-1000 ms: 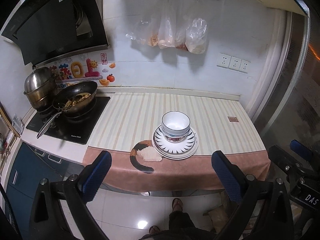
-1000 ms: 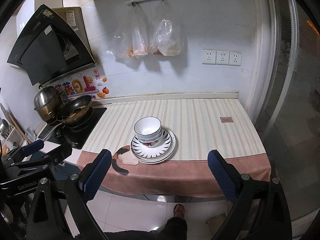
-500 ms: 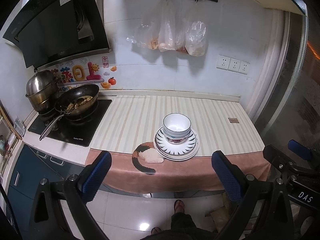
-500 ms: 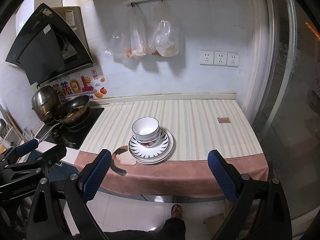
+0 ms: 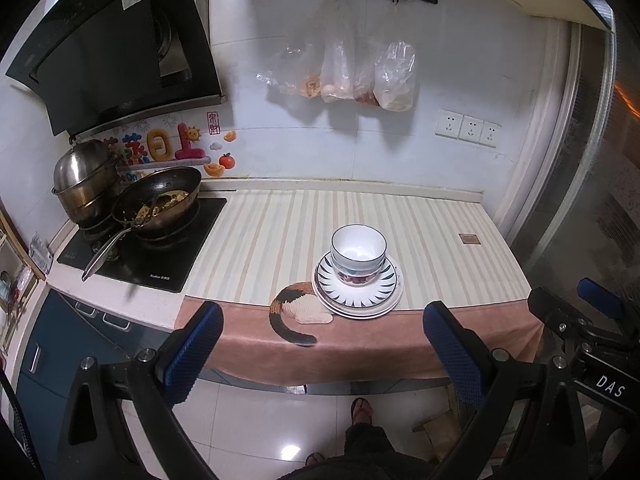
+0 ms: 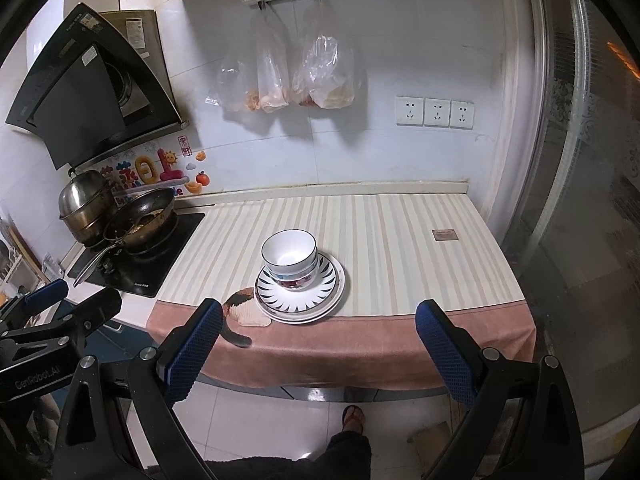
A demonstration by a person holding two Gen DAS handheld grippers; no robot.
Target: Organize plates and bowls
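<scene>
Up front, the left gripper (image 5: 322,350) and the right gripper (image 6: 318,346) both hang over the tiled floor in front of the counter, each with its 2 blue-padded fingers spread wide and nothing between them. On the striped cloth (image 6: 400,236) covering the counter, near its front edge, sits a stack of plates (image 5: 357,295) with a dark-rayed rim on the top one, and 2 nested bowls (image 5: 358,251) stand on that stack. Just left of the plates, the cloth shows a cat motif (image 5: 294,310). Well off to the left, a frying pan (image 5: 160,202) with food rests on the black hob (image 5: 140,246), beside a steel pot (image 5: 86,178). A sandalled foot (image 6: 354,418) shows on the floor below.
</scene>
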